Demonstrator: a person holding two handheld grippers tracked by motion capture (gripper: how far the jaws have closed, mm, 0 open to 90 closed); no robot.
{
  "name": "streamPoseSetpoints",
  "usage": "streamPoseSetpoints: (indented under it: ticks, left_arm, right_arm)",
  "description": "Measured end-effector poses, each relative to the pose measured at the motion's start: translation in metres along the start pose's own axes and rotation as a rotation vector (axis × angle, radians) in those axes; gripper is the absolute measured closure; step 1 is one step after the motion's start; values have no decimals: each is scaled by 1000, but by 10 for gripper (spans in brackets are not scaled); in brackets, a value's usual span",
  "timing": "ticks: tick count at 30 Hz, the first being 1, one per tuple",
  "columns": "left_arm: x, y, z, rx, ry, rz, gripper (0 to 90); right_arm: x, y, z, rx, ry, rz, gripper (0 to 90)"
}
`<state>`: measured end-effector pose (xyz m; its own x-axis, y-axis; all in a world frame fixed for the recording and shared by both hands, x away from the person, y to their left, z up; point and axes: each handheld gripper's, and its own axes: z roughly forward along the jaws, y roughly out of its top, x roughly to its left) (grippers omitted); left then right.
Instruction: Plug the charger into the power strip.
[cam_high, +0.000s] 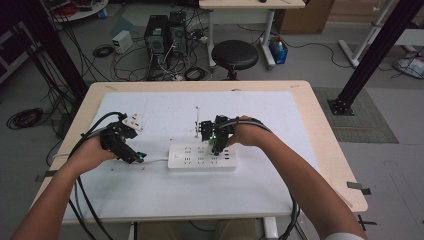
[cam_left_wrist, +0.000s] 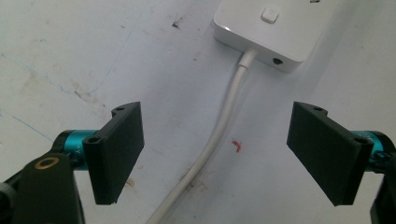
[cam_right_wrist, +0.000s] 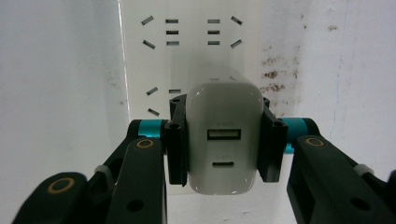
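right tongs (cam_right_wrist: 224, 144) clamp charger (cam_right_wrist: 224, 140); left tongs (cam_left_wrist: 219, 154) open.

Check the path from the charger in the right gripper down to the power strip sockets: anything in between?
Nothing visible does. The right gripper is shut on the white charger, right above the power strip; the sockets ahead are bare.
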<state>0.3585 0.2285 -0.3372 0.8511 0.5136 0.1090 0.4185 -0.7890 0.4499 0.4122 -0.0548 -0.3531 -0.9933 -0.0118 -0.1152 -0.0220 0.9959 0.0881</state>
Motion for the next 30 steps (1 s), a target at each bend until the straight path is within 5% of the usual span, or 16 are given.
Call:
streamPoseSetpoints:
  ticks: [3,6,13,17,30]
  left_arm:
    - [0,0,2,5,-6,10,188]
    - [-1,0,2,0,-5,1,188]
    - [-1,-2,2,3,-6,2,188]
    - [-1,-2,2,-1,-7,-4,188]
    - [-2,-4,5,-12,-14,-9,188]
  right_arm:
    - [1,1,0,0,-13,-79,620]
    - [-1,0,0,-1,-5,-100,620]
    - [-1,2,1,8,3,-13,621]
    - [1,4,2,10,-12,-37,622]
    - [-2,7,3,25,8,-2,623]
